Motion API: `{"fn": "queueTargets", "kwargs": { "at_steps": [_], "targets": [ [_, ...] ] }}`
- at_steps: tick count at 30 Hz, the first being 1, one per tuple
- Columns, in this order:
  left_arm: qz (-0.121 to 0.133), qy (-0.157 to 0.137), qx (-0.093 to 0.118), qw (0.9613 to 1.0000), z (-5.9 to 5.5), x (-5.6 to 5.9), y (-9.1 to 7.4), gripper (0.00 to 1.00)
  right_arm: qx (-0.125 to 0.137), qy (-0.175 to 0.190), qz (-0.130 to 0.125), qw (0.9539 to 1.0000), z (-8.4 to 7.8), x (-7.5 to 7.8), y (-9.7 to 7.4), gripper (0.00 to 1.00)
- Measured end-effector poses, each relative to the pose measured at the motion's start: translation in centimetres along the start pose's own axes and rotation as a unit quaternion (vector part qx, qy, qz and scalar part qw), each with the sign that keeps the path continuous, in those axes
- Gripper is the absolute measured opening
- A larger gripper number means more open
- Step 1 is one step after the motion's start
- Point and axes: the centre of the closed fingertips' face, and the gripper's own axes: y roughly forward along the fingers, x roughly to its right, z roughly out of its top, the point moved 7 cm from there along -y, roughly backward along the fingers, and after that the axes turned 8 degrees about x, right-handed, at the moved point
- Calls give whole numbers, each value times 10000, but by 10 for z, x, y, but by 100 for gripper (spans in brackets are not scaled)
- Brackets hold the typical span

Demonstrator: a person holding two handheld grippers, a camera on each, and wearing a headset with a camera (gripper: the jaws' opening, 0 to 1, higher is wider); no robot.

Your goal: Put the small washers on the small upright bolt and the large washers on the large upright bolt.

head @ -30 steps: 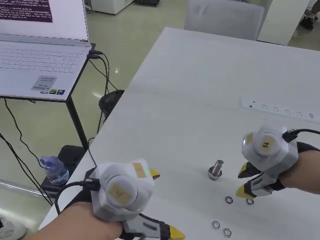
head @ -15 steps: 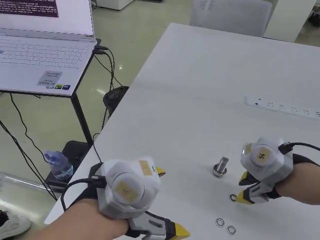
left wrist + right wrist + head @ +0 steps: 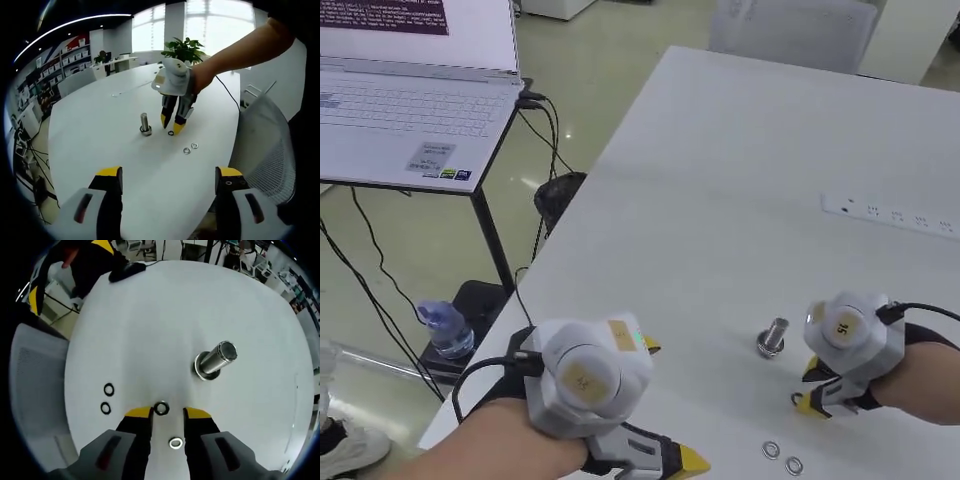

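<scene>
Bright, even daylight — soft shadows, fisheye-bent edges, window glare.

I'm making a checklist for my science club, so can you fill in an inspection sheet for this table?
Surface: white table.
Job's things: one upright bolt; four washers lying flat, one at the jaw tips of the right gripper, one further back between its jaws, one off to the side.
Clutter: power strip on the table.
Grippers: right gripper open, pointing down beside the bolt; left gripper open, jaws wide.
Cables: black cables hang from the laptop.
Surroundings: bottle on the floor; chair at the far end.
</scene>
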Motion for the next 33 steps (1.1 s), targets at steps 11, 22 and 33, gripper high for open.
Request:
{"fn": "queueTargets", "kwargs": {
  "at_steps": [11, 22, 33],
  "targets": [
    [-29, -39, 57, 10000, -1, 2, -1, 77, -33, -100, -25, 9999, 0, -4, 0, 21],
    [-59, -115, 41, 9999, -4, 5, -3, 78, -91, -78, -65, 9999, 2, -5, 1, 16],
    [-103, -113, -4, 9999, -7, 9, -4, 75, -229, -103, -91, 9996, 3, -6, 3, 14]
  ]
}}
